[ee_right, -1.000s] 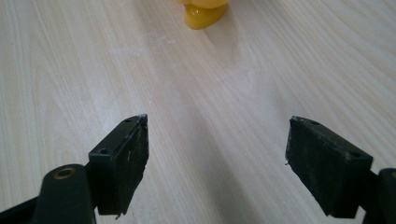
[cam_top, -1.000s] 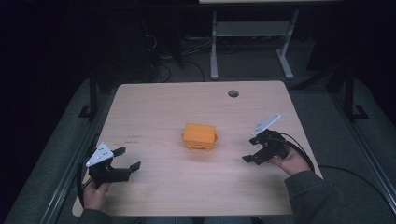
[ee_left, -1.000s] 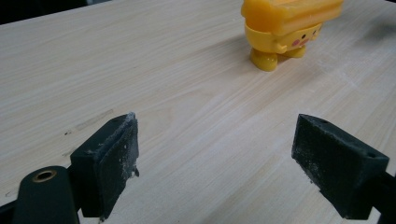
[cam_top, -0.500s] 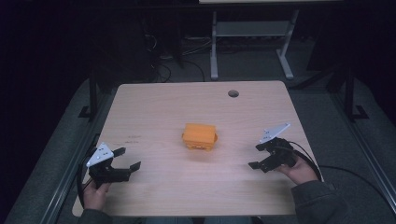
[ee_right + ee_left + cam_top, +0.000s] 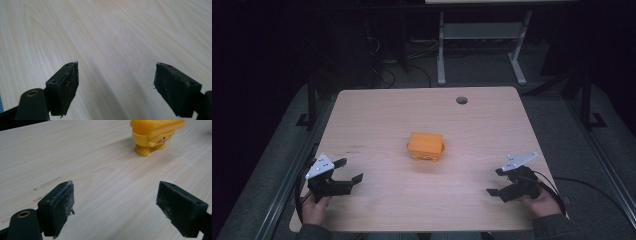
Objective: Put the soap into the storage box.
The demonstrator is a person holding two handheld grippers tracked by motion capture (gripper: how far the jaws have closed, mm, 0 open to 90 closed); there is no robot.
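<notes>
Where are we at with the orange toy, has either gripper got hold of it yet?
Nothing looks done: the orange toy stands alone mid-table, untouched. Nothing is in hand: the left gripper and right gripper sit near the table's front corners, jaws open and empty. The approach and the grasp are both left; the left gripper faces the toy.

Toy (image 5: 426, 146) mid-table (image 5: 377, 115), between claws

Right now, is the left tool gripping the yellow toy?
No, the left tool is open over bare table, with the yellow toy standing well beyond it.
</notes>
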